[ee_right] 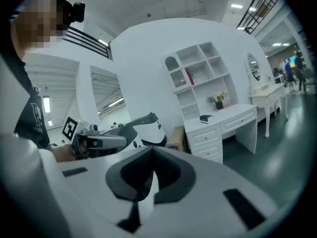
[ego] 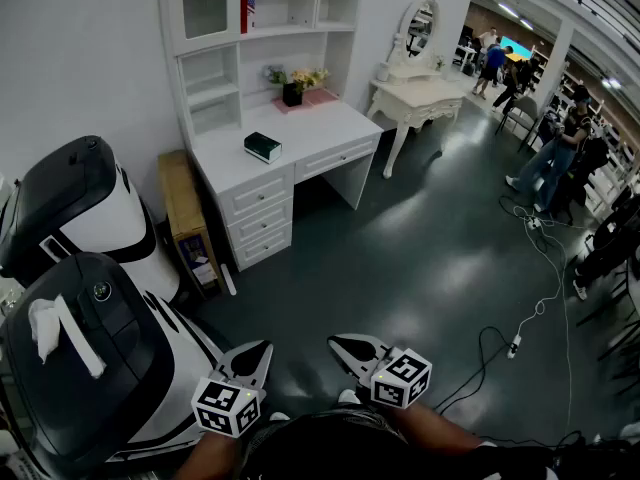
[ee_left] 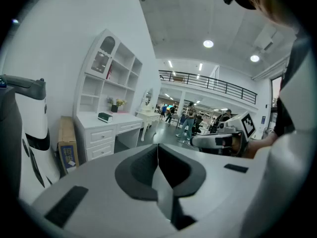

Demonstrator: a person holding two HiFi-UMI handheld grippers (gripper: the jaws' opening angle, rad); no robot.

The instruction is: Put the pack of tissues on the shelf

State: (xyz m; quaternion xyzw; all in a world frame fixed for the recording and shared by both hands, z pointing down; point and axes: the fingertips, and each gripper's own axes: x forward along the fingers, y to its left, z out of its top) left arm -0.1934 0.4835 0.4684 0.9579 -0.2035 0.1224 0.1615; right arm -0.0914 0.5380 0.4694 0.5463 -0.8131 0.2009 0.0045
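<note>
Two black-and-white machines (ego: 90, 218) stand at the far left on the floor (ego: 420, 258), and a white cloth (ego: 55, 333) lies on top of the nearer one. A cardboard box (ego: 185, 218) stands against the left end of the desk (ego: 330, 128).

The pack (ego: 262, 147) lies flat on the desk top, left of its middle and about halfway between the back and front edges. It is a small oblong block, dark green on top with a pale long side. It sits apart from the flower pot (ego: 291, 90) at the back edge, under the white shelf (ego: 280, 30) that rises from that edge.

Well short of the desk, the left gripper (ego: 262, 350) has its jaws pressed together with nothing between them. Just to its right, the right gripper (ego: 338, 345) is likewise closed and empty.

Further right stand a dressing table (ego: 415, 93) and some people (ego: 555, 158), with a cable (ego: 530, 308) trailing over the floor.
</note>
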